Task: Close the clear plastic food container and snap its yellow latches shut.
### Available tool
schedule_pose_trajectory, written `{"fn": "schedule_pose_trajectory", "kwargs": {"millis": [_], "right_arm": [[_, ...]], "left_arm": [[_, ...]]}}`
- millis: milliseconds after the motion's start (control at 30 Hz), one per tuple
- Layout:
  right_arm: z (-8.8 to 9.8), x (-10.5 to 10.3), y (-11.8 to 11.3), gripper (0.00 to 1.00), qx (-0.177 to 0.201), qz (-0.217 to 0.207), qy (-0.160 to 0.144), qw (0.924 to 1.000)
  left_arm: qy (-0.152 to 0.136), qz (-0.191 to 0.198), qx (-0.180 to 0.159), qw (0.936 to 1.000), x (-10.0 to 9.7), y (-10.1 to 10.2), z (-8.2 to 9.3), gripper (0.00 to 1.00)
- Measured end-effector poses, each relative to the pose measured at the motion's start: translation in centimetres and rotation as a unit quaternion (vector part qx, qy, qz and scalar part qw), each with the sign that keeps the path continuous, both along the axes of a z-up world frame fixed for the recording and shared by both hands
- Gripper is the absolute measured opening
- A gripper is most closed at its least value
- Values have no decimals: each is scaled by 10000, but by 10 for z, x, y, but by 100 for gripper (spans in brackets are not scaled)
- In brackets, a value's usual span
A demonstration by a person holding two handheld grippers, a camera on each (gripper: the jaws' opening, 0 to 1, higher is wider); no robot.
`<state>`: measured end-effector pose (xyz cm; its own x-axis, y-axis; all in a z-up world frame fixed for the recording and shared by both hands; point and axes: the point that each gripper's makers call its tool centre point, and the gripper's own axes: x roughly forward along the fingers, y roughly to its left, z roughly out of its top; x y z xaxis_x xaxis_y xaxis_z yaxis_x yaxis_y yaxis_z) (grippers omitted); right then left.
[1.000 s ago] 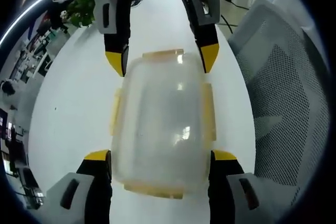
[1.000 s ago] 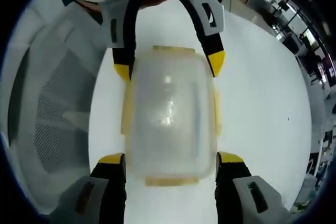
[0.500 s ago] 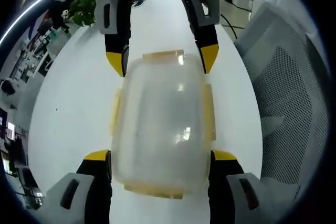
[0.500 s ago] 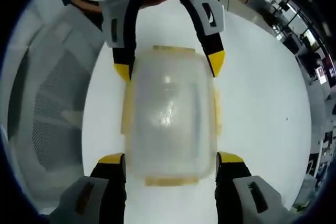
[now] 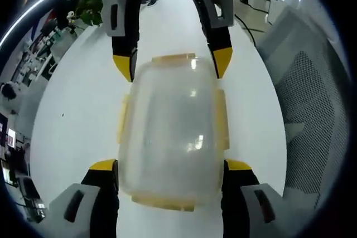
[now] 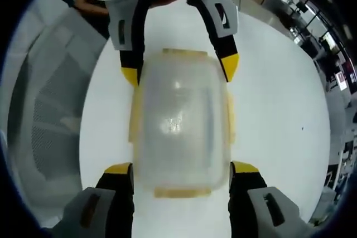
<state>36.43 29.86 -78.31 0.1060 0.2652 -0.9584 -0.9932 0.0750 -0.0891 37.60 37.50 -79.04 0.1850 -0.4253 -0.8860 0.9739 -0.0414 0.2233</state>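
The container (image 5: pixel 170 132), a frosted clear plastic box with rounded corners and pale yellow latches (image 5: pixel 222 118) on all four sides, is gripped at one end by the left claw (image 5: pixel 170 168) and at the other by the right claw (image 6: pixel 181 172). Its long axis runs from claw to claw above the smooth white table (image 5: pixel 78 104).

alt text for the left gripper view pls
A clear plastic container with yellow latches sits on a white table, flanked by the left gripper at its near end and the right gripper at its far end.
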Motion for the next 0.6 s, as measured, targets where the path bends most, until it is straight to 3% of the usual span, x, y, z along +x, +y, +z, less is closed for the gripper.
{"fn": "schedule_pose_trajectory", "kwargs": {"millis": [600], "right_arm": [[0, 19, 2, 69, 51, 41, -7, 10000]], "left_arm": [[2, 34, 4, 10000, 19, 2, 0, 75]]}}
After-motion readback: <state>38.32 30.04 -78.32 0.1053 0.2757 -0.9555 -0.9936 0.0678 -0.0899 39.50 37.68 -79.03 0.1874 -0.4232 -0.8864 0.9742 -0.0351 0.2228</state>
